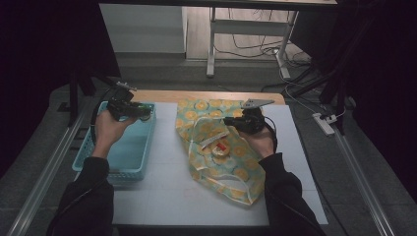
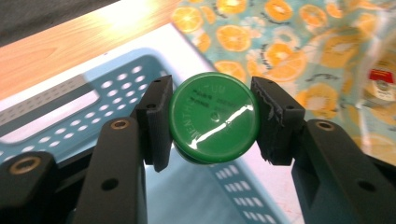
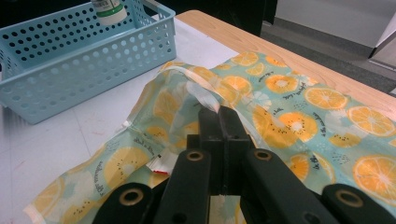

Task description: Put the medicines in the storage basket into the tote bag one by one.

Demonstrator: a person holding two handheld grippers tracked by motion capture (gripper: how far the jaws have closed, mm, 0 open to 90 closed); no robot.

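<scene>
Green-capped jar (image 2: pixel 213 119) clamped by its cap in the left gripper (image 1: pixel 129 109), above the blue basket (image 1: pixel 142 164) by the tabletop's left edge | right gripper (image 3: pixel 219 116) pinched shut on the fruit-print bag's (image 3: pixel 289 121) rim, mid-tabletop | risk: smooth round cap could slip sideways and the jar fall outside the basket; a tug on the rim may spill the bag's items.

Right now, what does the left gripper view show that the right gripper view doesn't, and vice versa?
Left gripper view: the left gripper is clamped on a green round lid with embossed lettering, held above the blue basket.

Right gripper view: the right gripper, jaws together, pinches the bag's white handle; the bottle's white body hangs over the basket.

Both: the perforated blue basket, the orange-slice print bag and the wooden table edge.
</scene>
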